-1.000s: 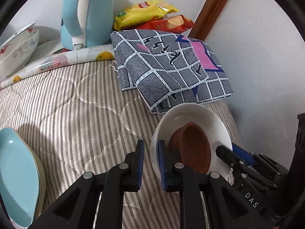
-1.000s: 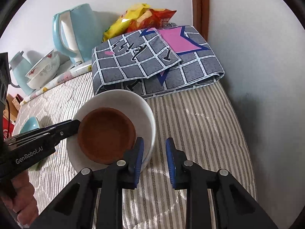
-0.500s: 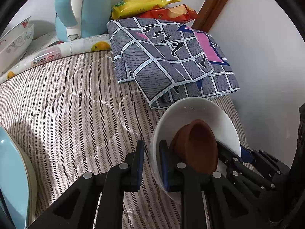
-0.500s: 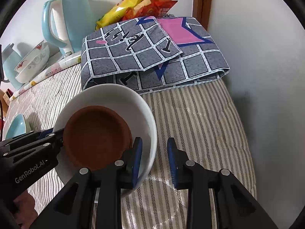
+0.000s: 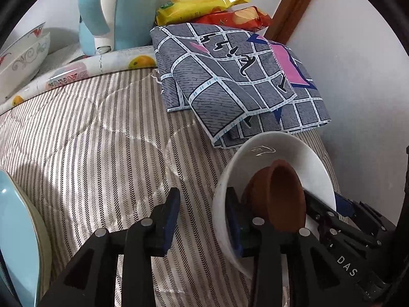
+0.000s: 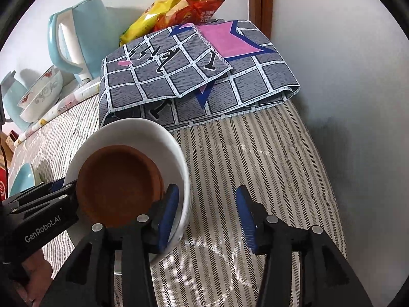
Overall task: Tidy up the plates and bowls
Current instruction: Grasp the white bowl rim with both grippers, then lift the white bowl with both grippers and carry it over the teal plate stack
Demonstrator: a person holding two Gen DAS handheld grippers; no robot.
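Note:
A white bowl (image 5: 288, 153) with a brown clay bowl (image 5: 281, 194) inside it sits on the striped cloth. Both show in the right wrist view, the white bowl (image 6: 143, 133) around the brown one (image 6: 117, 181). My left gripper (image 5: 202, 209) is open, its jaws straddling the white bowl's near rim. My right gripper (image 6: 207, 212) is open too, straddling the opposite rim, with its left finger inside the white bowl. A light blue plate (image 5: 18, 235) lies at the left edge.
A folded grey checked cloth (image 5: 237, 81) lies just behind the bowls. A blue kettle (image 5: 115, 12), snack bags (image 5: 212, 7) and a patterned bowl (image 5: 23, 58) stand at the back. A white wall (image 6: 345, 76) and a wooden post close off the right side.
Both grippers opened wider around the white bowl's rim. The bowls shifted slightly nearer to both cameras.

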